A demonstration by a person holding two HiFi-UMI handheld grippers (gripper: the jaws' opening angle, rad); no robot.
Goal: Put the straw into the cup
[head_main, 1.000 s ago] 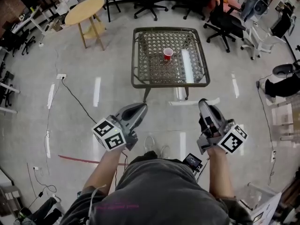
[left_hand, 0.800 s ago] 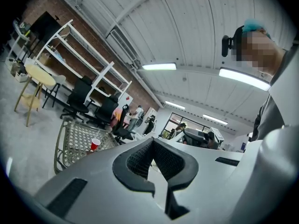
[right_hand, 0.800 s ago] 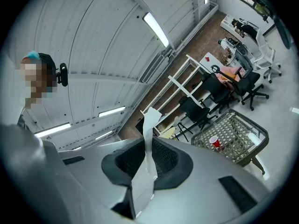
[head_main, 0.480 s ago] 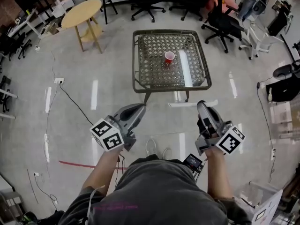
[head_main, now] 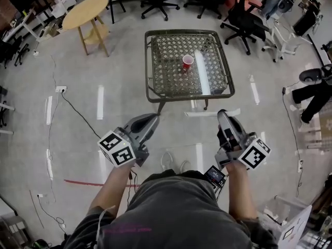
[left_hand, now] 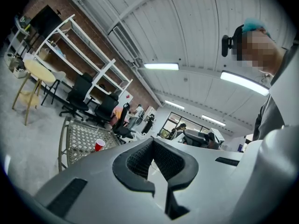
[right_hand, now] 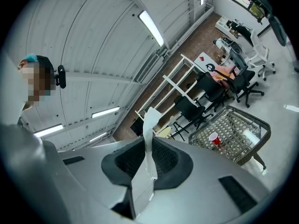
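The right gripper (right_hand: 147, 164) is clamped on a white paper-wrapped straw (right_hand: 149, 133) that sticks up from its jaws. The left gripper (left_hand: 157, 166) has its jaws together on nothing. The red cup (head_main: 187, 62) stands on the wicker table (head_main: 188, 95), well ahead of both grippers, with office chairs (head_main: 241, 17) beyond it.

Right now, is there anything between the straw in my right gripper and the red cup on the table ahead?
Nothing visible does. The straw is clamped in the right gripper, and only open floor lies between it and the table, where the cup stands upright with its mouth open.
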